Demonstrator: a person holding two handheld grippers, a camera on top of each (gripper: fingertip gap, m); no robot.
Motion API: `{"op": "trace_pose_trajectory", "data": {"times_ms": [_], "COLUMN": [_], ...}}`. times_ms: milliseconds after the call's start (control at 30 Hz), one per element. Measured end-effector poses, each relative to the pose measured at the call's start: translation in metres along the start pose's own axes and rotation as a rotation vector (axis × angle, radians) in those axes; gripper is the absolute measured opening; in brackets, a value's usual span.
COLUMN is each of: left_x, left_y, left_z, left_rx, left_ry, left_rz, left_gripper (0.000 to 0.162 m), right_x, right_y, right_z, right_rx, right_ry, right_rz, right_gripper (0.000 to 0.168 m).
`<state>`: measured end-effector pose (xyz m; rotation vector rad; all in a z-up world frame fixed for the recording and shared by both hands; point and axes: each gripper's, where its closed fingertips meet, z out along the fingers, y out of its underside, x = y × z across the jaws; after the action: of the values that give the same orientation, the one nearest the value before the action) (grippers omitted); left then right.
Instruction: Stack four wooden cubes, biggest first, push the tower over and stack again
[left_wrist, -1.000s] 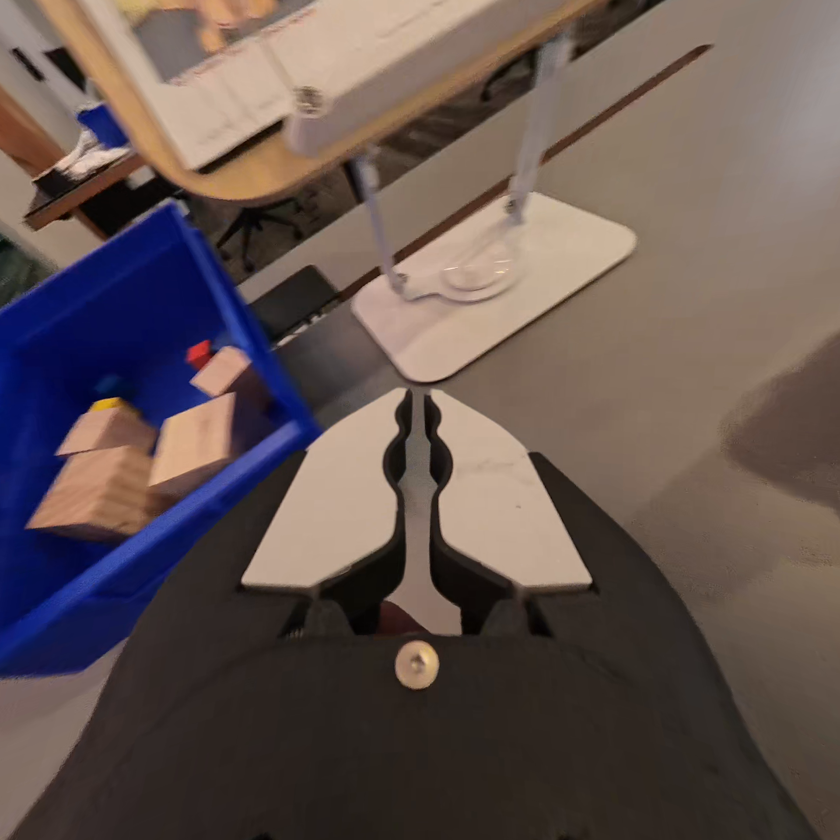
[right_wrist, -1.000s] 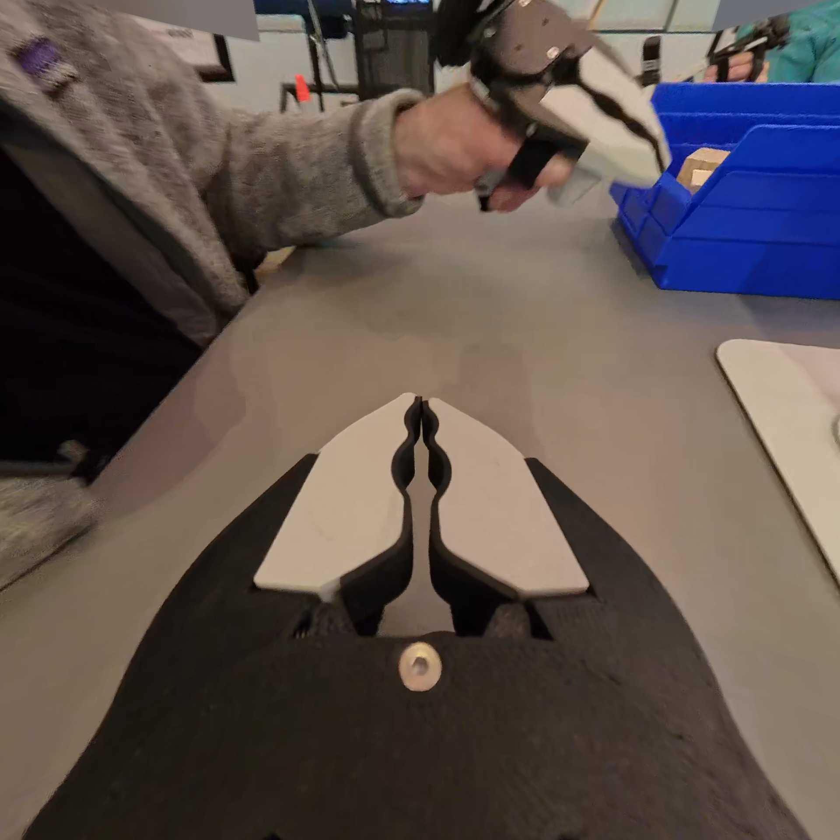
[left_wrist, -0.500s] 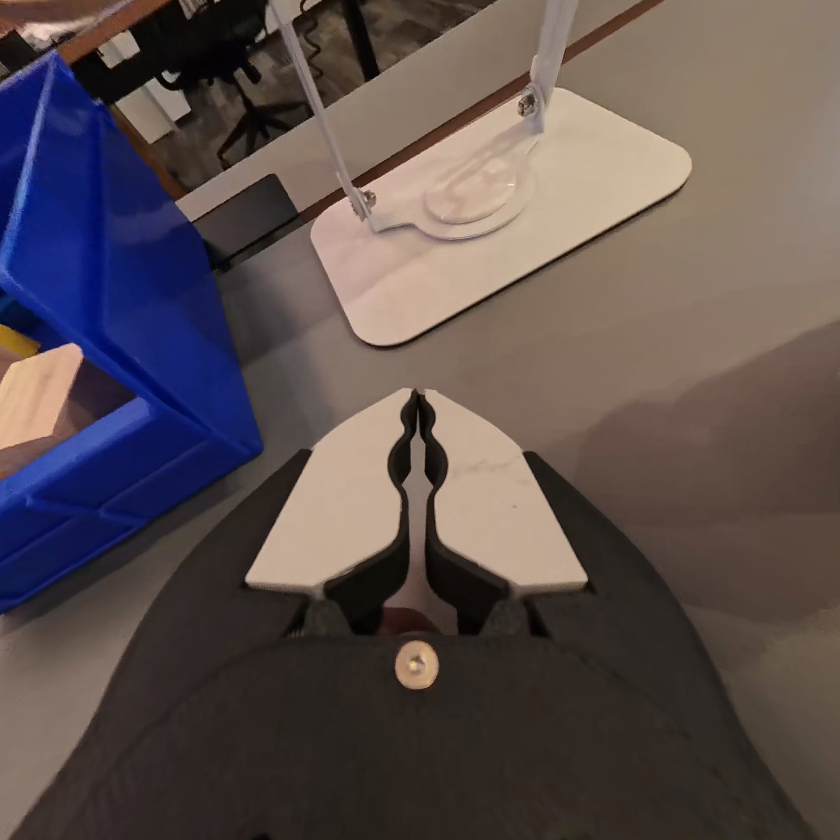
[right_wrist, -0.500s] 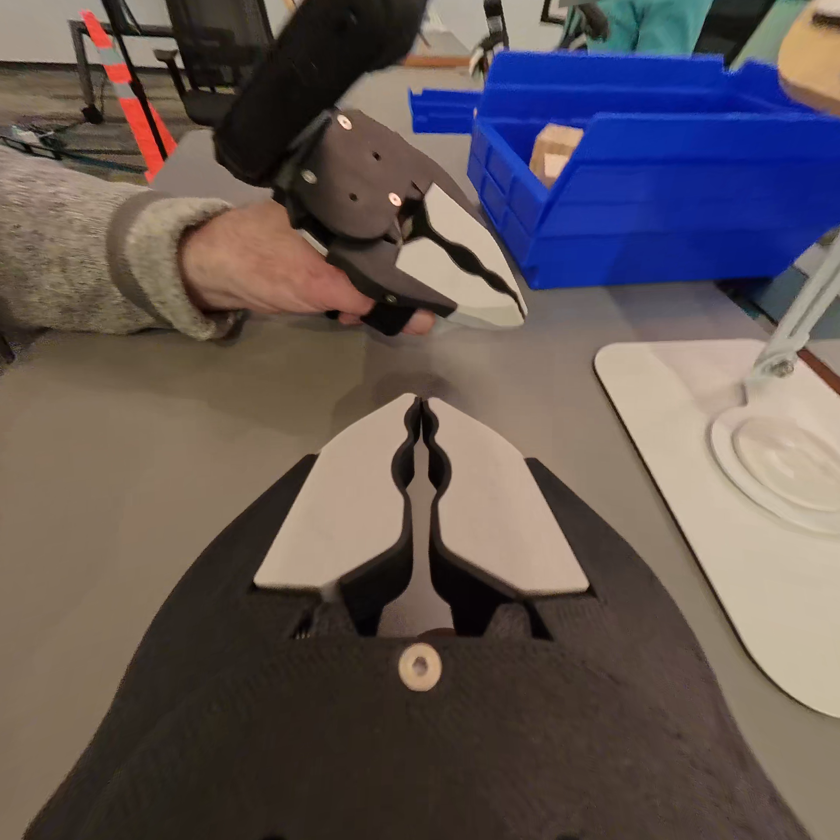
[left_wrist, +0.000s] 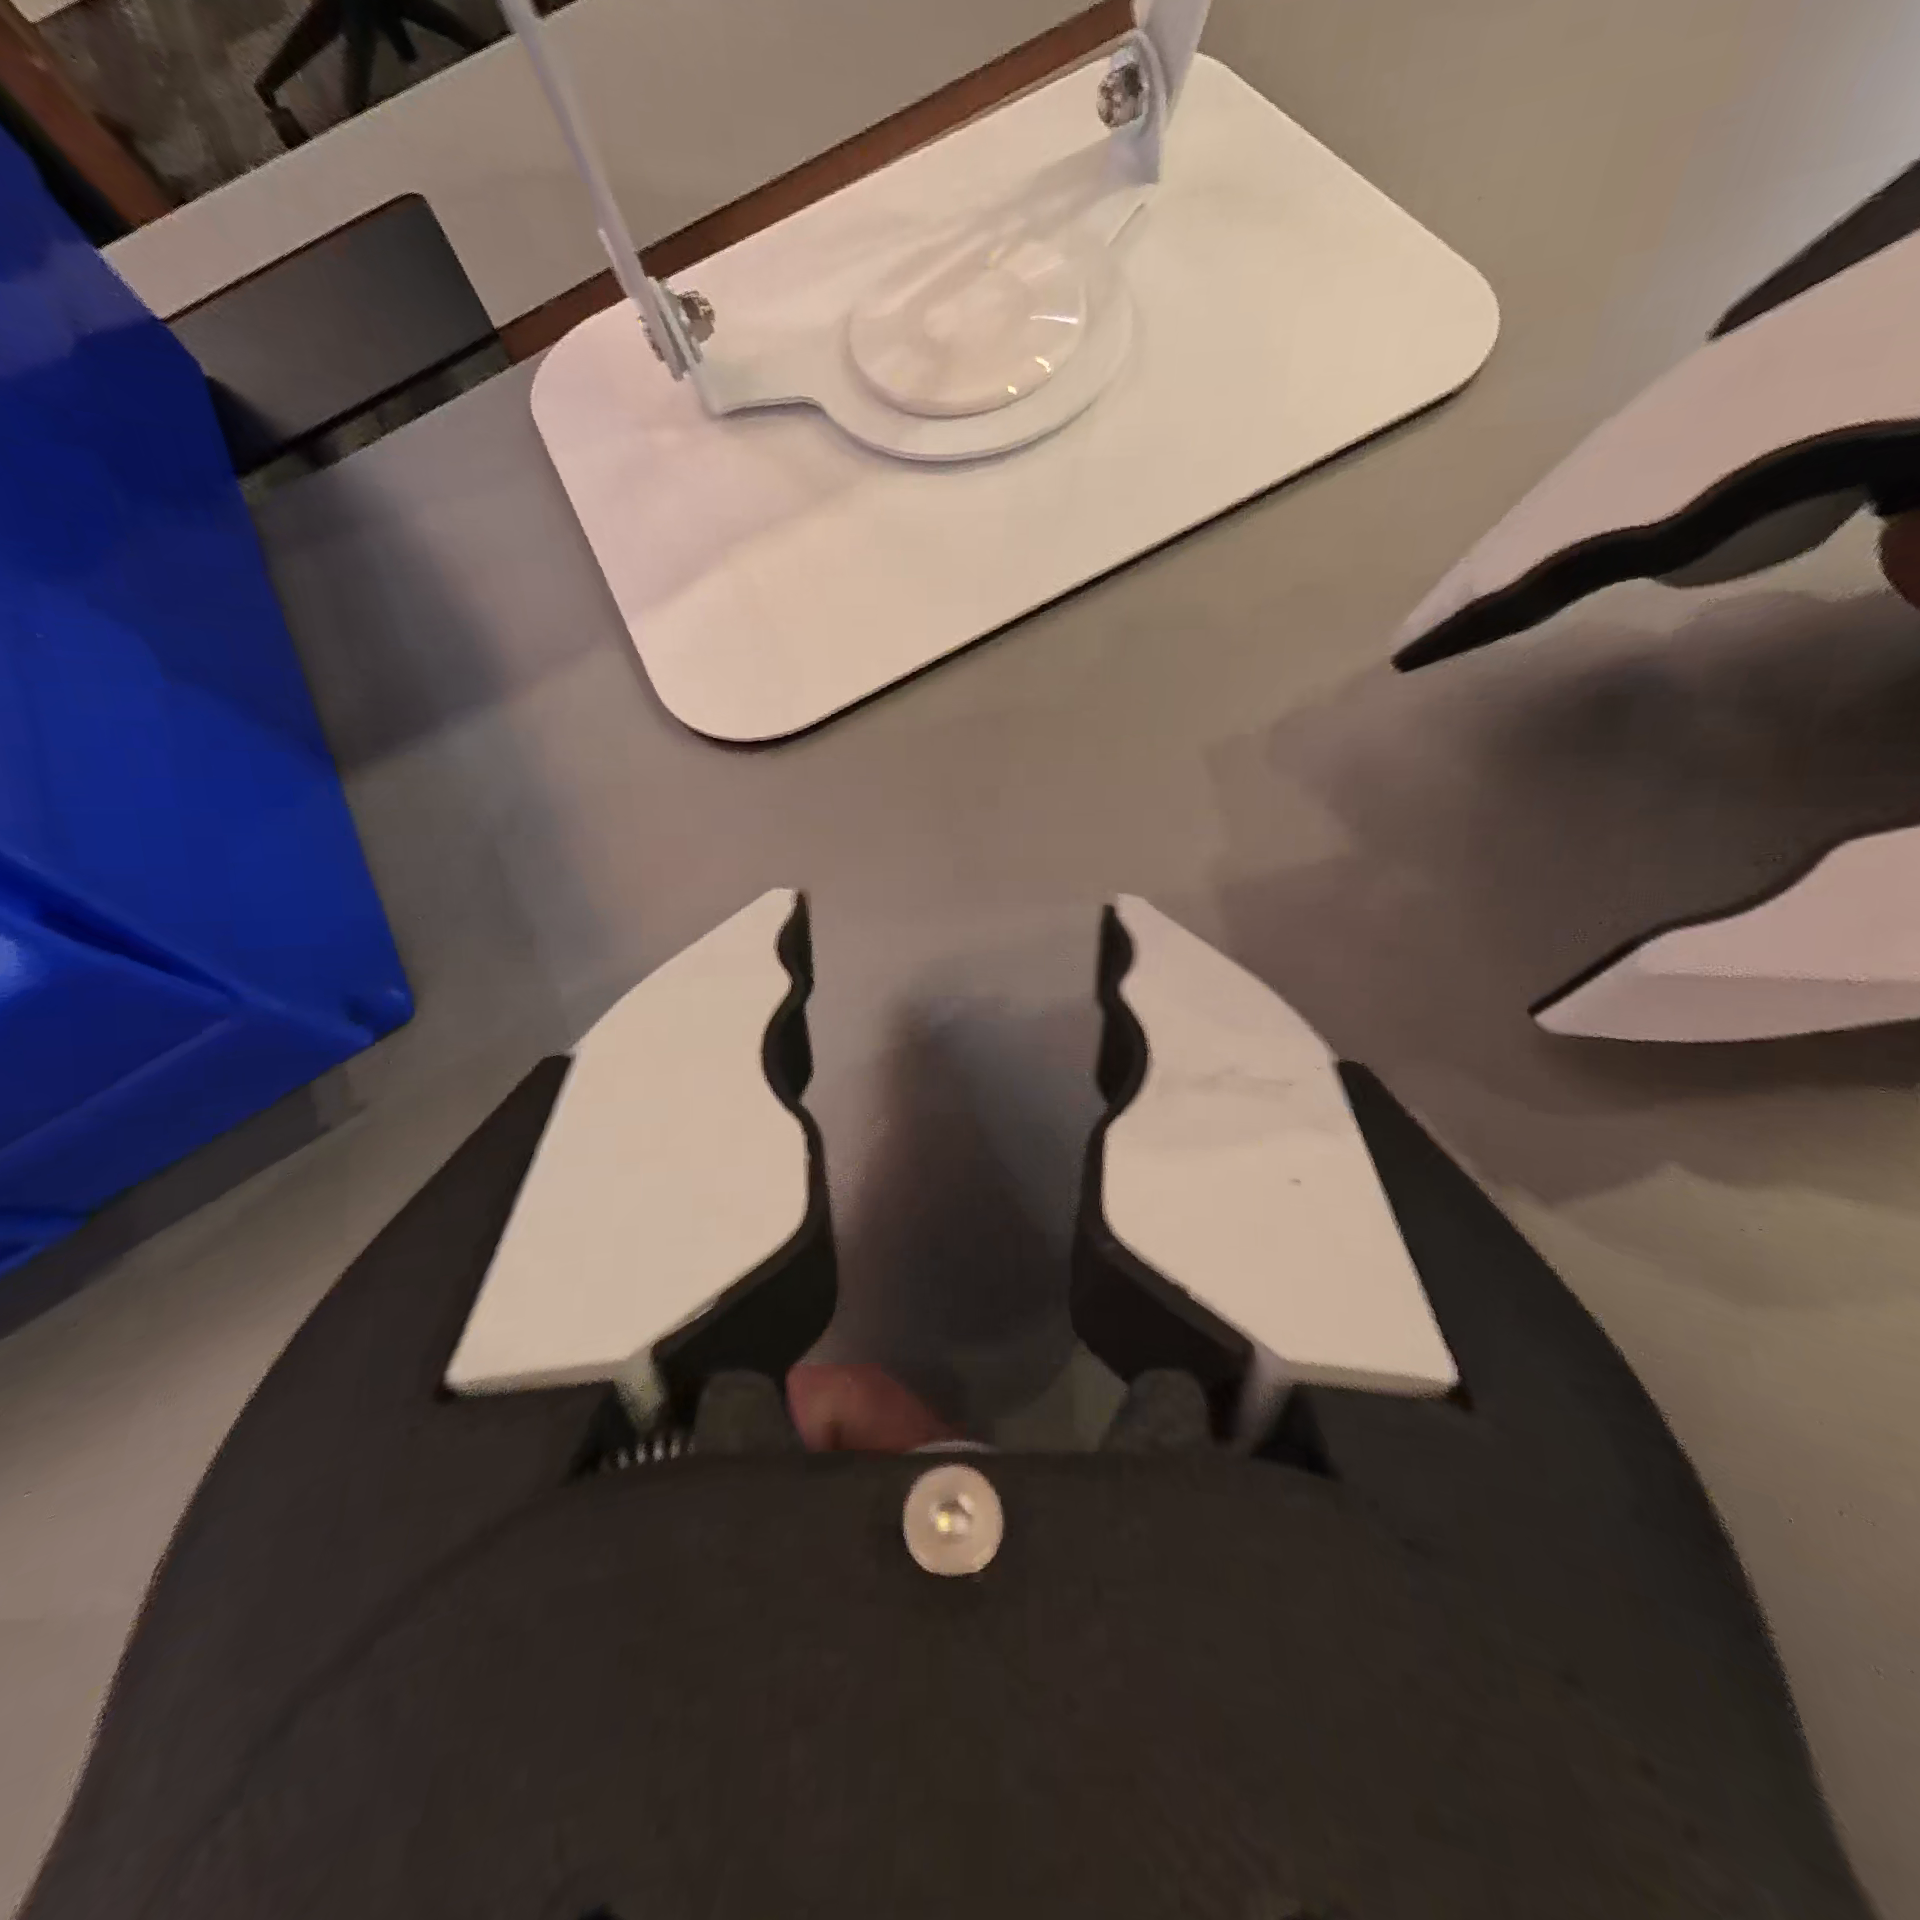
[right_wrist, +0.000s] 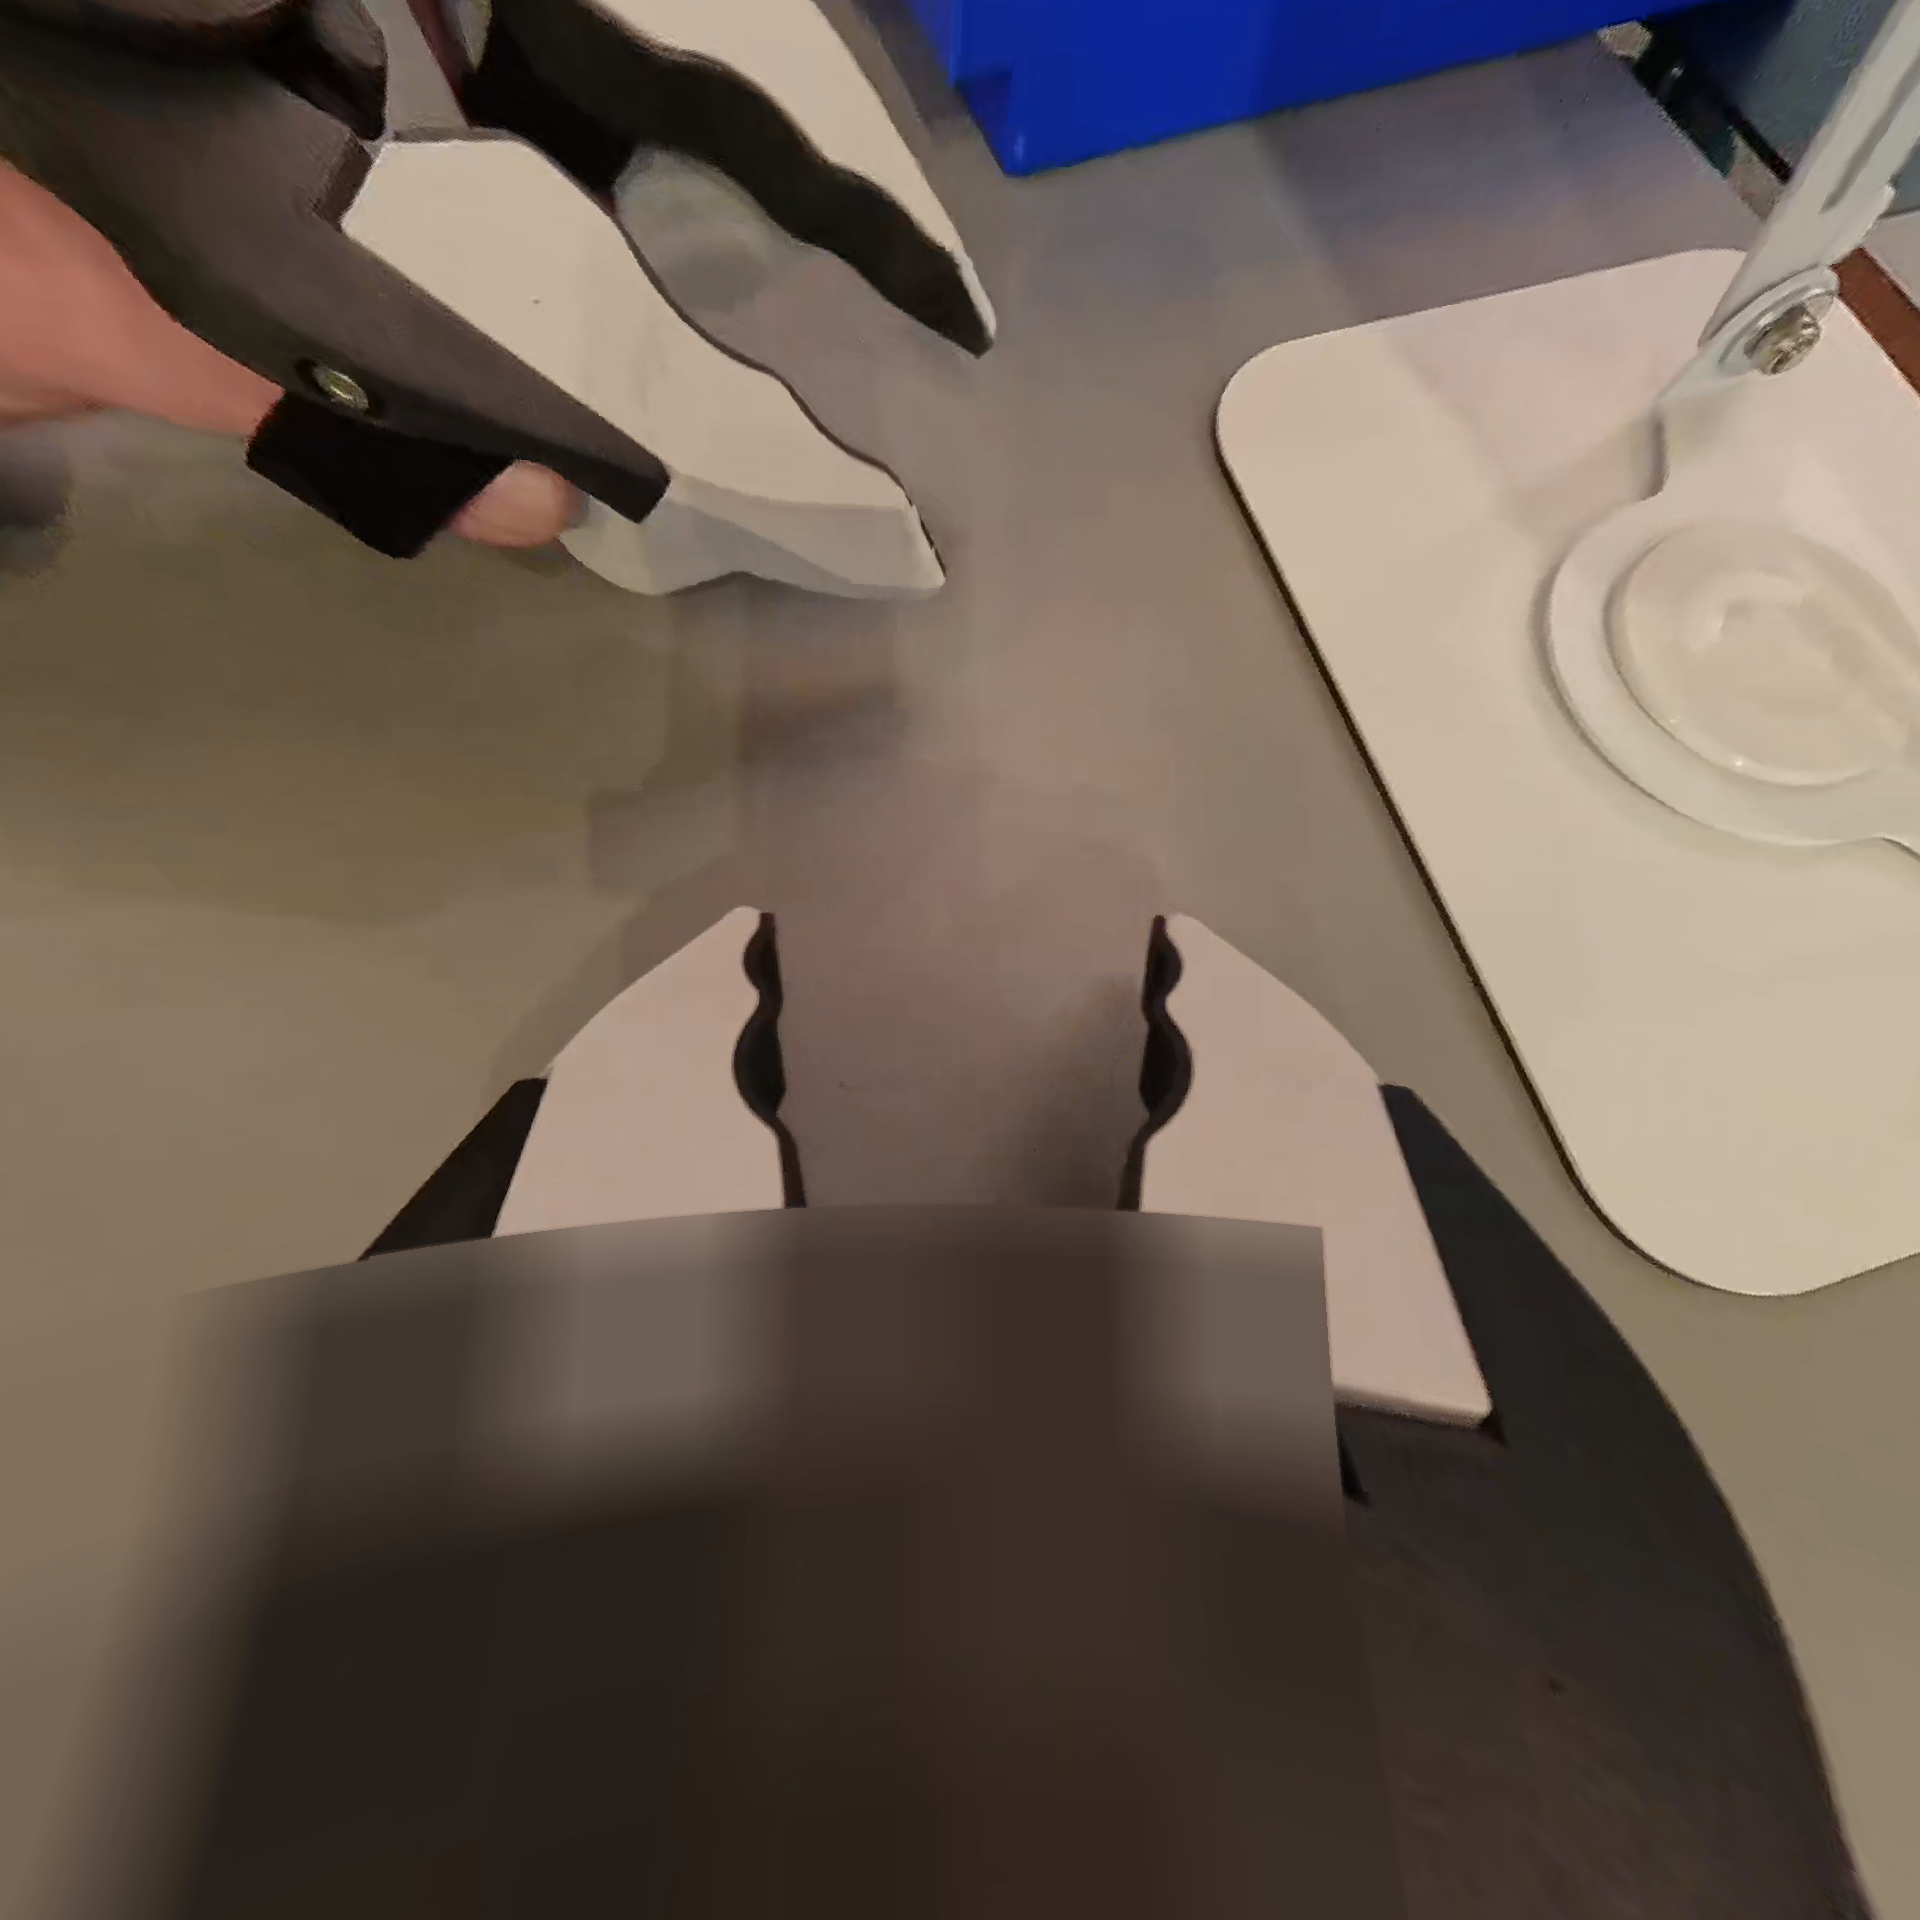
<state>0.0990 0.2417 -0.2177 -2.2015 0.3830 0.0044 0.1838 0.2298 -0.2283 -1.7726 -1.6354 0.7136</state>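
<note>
No wooden cube shows in either view now. My left gripper (left_wrist: 951, 914) is open and empty, low over the grey table (left_wrist: 1039, 790), beside the blue bin (left_wrist: 156, 727) on its left. My right gripper (right_wrist: 961, 920) is open and empty over the same bare patch. Each gripper shows in the other's view: the right one (left_wrist: 1467, 831) comes in from the right edge, and the left one (right_wrist: 956, 452) from the upper left, held by a hand (right_wrist: 83, 332). Their tips point toward each other, a short way apart.
A white stand base (left_wrist: 987, 416) with a clear disc and metal struts lies just beyond both grippers; it also shows in the right wrist view (right_wrist: 1558, 727). The blue bin's corner (right_wrist: 1247, 73) is at the far side. A dark slot (left_wrist: 343, 312) sits by the table's edge. My left tips are roughly 30 centimetres from the dark slot (left_wrist: 343, 312).
Both grippers have opened from shut. Both have dropped closer to the table and toward each other, and the left has swung away from the bin, so the cubes inside are out of view.
</note>
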Motion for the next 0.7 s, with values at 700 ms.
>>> {"op": "trace_pose_trajectory", "data": {"times_ms": [700], "left_x": [0.006], "left_y": [0.007], "left_z": [0.004], "left_rx": [-0.041], "left_ry": [-0.027], "left_rz": [0.043], "left_gripper": [0.077], "right_x": [0.033], "right_y": [0.014], "right_z": [0.001], "right_rx": [-0.067], "right_ry": [0.175], "right_rz": [0.151], "right_gripper": [0.038]}}
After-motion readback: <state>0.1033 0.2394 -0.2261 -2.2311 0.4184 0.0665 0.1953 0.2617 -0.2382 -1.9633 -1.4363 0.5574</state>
